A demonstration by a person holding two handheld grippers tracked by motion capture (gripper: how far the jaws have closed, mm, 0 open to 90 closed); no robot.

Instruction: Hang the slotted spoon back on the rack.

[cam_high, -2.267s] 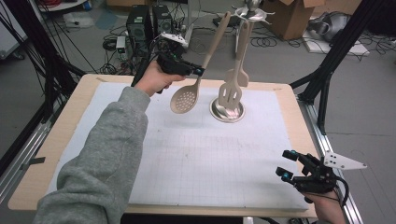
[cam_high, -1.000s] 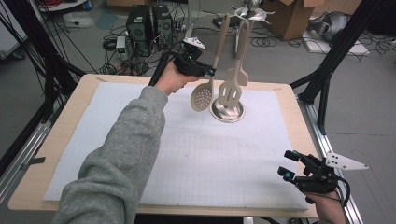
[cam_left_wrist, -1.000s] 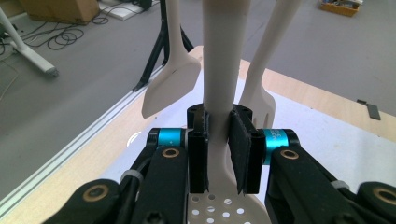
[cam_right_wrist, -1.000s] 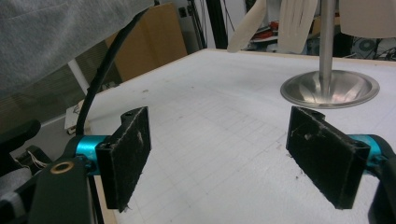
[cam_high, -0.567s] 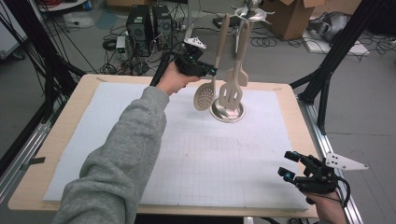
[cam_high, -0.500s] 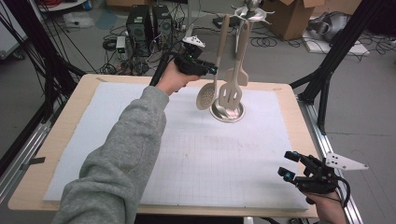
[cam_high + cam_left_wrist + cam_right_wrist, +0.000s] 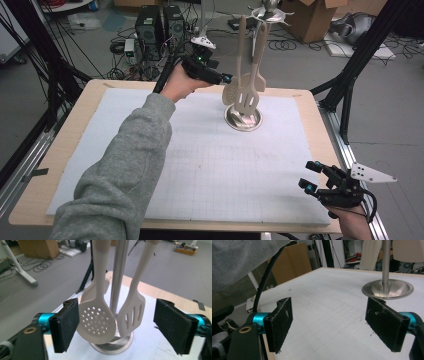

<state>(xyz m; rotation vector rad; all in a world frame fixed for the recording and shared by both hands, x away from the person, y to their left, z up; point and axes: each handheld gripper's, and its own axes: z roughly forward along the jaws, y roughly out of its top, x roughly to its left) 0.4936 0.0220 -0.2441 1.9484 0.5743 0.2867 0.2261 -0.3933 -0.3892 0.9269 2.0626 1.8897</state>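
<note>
Perforated spoon point(image 7: 96, 323) hangs upright on the rack point(image 7: 243, 118), directly ahead of the left tongs point(image 7: 226, 79), just opened, gripping nothing. Right tongs point(image 7: 310, 177) spread, well apart at the bench point(image 7: 65, 145) edge.

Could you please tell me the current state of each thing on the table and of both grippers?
Skimmer: hanging on the stand, released.
Turner: hanging on the stand beside the skimmer.
Stand: upright on the mat.
Left gripper: open, jaws just opened, fingers clear of the skimmer.
Right gripper: open, nothing between its jaws, at the table's near right corner.
Mat: flat on the table.
</note>
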